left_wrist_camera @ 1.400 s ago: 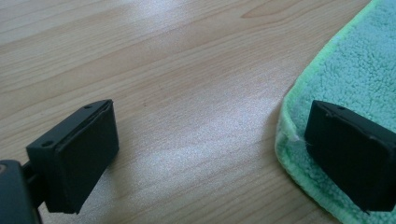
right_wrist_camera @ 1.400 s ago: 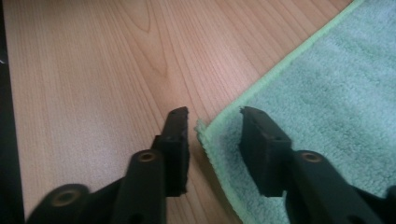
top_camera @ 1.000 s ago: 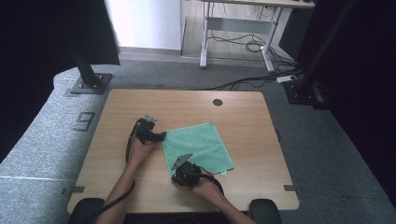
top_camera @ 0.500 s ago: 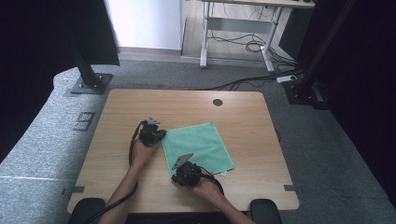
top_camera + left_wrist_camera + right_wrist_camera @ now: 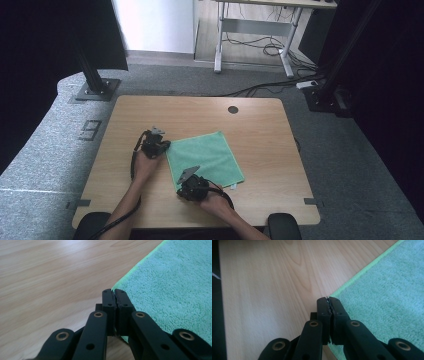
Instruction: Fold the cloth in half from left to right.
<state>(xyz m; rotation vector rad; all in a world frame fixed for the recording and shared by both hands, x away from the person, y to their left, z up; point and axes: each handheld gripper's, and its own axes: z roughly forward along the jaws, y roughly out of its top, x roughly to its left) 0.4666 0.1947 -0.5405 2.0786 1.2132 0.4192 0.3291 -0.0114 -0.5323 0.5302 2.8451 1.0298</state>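
Wooden table [image 5: 250,125] mid-frame, green cloth [image 5: 207,157] flat at centre. Up close we see left gripper [image 5: 114,291] and right gripper [image 5: 327,298] pinched together at cloth corners, grip unclear.

Lab or office workspace; wooden desk [image 5: 260,125] on grey carpet [image 5: 45,150]; cables [image 5: 260,47] under far desk.
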